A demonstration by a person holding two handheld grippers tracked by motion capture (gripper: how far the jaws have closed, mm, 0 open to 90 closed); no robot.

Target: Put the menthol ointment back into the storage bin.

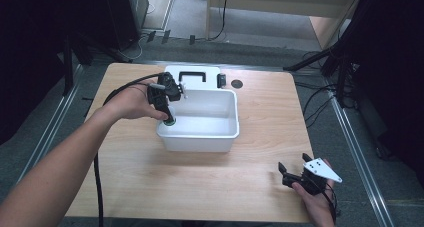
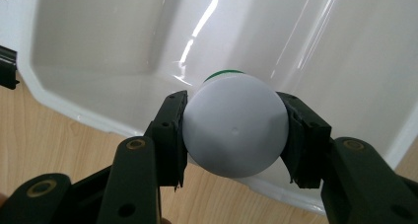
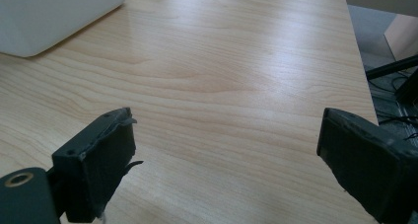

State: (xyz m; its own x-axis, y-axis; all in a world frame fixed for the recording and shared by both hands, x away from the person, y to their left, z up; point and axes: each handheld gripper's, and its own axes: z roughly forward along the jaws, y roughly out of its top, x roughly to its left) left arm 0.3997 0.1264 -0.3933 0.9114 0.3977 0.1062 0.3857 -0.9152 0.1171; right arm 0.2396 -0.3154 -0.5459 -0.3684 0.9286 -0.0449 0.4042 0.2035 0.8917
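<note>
A white round-bodied container with a green end is clamped between the jaws of my left gripper. The high view shows the left gripper tilted down over the left rim of a white plastic bin, with the green end lowest. The inside of the bin has nothing lying in it where it shows. My right gripper is at the front right of the wooden table. Its jaws stand wide apart over bare wood.
Behind the bin lies a white lid with a black handle, then a small black object and a dark round disc. A corner of the bin shows far left in the right gripper view. The table's right edge is close.
</note>
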